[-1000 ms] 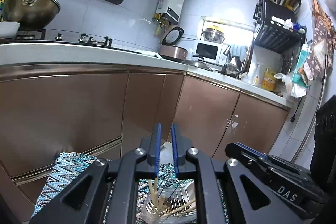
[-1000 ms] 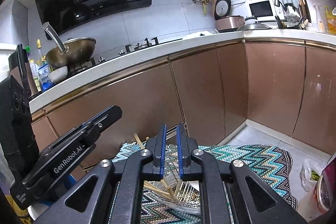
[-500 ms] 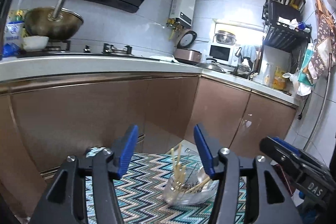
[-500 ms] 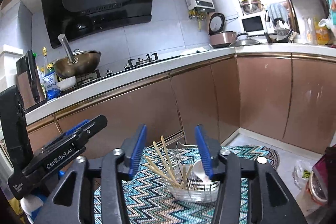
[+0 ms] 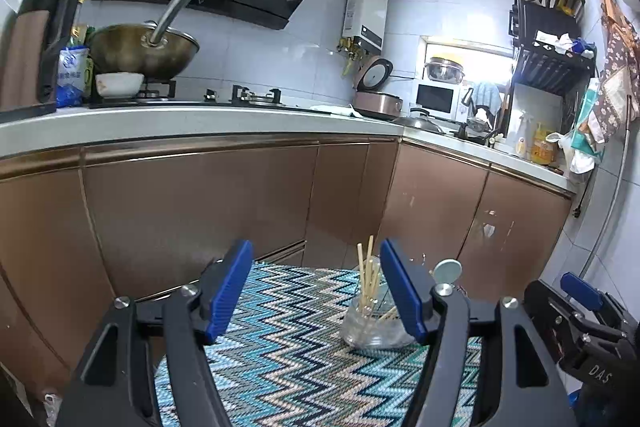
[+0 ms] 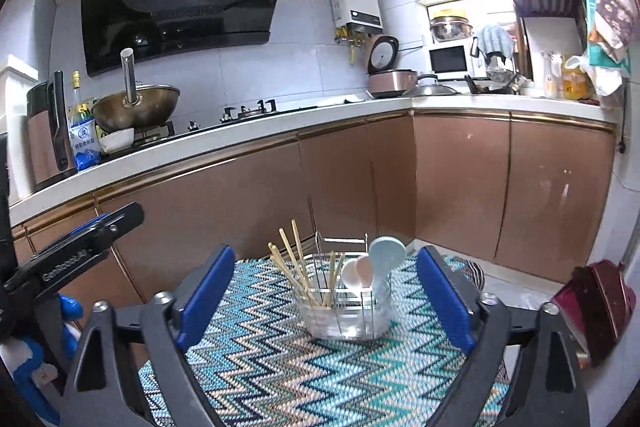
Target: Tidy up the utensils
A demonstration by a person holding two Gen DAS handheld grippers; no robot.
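1. Left wrist view: the left gripper [image 5: 320, 291], black-armed with blue pads, is seen with its jaws spread wide, having just been opening; nothing is pressed between the pads.
2. A clear glass utensil holder with a wire frame [image 5: 370, 327] is seen standing on the zigzag-patterned blue and white woven mat [image 5: 280, 367], towards the mat's far right part.
3. Thin wooden chopsticks [image 5: 366, 277] are seen leaning upright in the holder.
4. Right wrist view: the right gripper [image 6: 326, 297] is likewise shown wide apart, having just been opening, with nothing gripped.
5. The holder [image 6: 344, 307] is shown apart from both pads, near the mat's [image 6: 320, 379] far edge.
6. A pale blue plastic spoon [image 6: 385, 259] and a white spoon [image 6: 354, 273] are seen in the holder's right side, the chopsticks [image 6: 296, 263] in its left.
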